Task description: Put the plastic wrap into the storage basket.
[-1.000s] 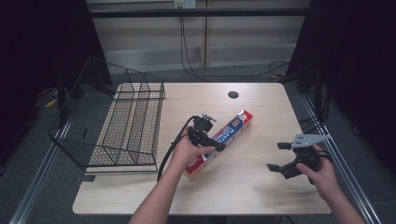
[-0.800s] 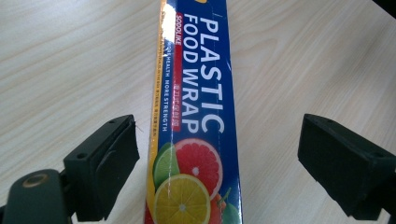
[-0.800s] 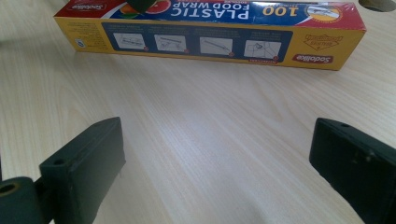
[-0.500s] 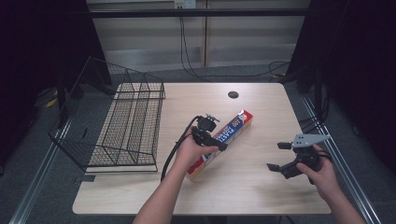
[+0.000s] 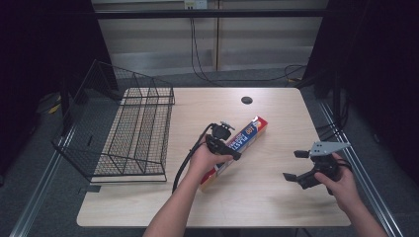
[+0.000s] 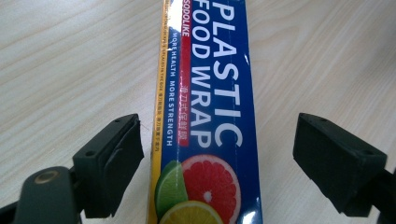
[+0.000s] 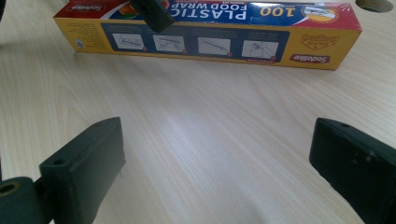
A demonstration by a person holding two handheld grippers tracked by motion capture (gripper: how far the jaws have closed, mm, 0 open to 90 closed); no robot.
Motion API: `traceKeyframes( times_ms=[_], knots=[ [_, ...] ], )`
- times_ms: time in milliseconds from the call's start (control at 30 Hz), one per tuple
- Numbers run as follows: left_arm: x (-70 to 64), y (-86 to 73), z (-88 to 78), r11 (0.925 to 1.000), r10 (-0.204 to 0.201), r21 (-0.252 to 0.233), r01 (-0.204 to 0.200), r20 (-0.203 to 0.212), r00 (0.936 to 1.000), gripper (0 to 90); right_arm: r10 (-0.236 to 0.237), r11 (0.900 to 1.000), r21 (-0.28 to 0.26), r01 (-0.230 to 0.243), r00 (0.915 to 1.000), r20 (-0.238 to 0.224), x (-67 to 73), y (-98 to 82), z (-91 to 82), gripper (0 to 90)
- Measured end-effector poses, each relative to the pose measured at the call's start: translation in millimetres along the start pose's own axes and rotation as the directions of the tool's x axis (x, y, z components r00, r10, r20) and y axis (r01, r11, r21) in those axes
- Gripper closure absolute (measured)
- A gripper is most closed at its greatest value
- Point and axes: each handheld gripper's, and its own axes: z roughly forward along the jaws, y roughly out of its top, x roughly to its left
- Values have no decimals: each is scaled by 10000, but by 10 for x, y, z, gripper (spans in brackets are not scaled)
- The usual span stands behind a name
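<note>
Near the middle of the tabletop (image 5: 276, 207) lies the box (image 5: 247, 138) of plastic wrap, long and slim, flat on its broad face and set at a slant, one end toward the person and the other toward a dark hole (image 5: 246, 100) at the far side. Over its nearer half hangs the left gripper (image 5: 228, 149), and in the left gripper view the box (image 6: 205, 116) runs straight up between the two jaws, which have just been closing; one pad sits just beside the yellow edge while the other stands apart from the blue face, so nothing presses on the card yet. Off to the right, well apart from the box, the right gripper (image 5: 296, 165) waits low over bare wood with its jaws wide and nothing between them; its own view looks across at the box's (image 7: 205, 32) long yellow side. A wire basket (image 5: 136, 133) stands at the left of the tabletop. I judge the box light and stiff along its length, but thin card that will dent under a hard squeeze, and its glossy print looks slippery. Across the narrow width seems the place to hold it. A grip nearer the middle would probably keep the far end from drooping when it is lifted.
</note>
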Motion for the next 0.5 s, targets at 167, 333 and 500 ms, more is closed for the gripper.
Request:
traceKeyframes(
  times_ms=[167, 333, 500],
  knots=[
    [-4, 7, 21, 9997, 126, 230, -124, -91, 9999, 229, -26, 10000, 8, 26, 10000, 12, 0, -2, -3, 30],
    [2, 9, 37, 9998, 125, 171, -122, -170, 9998, 276, 10, 10000, -16, -10, 10000, 75, 4, 1, -6, 30],
    [30, -3, 48, 9988, -139, 472, 155, -356, 9993, 358, -25, 10000, 28, 25, 10000, 6, -2, 0, -1, 30]
  ],
)
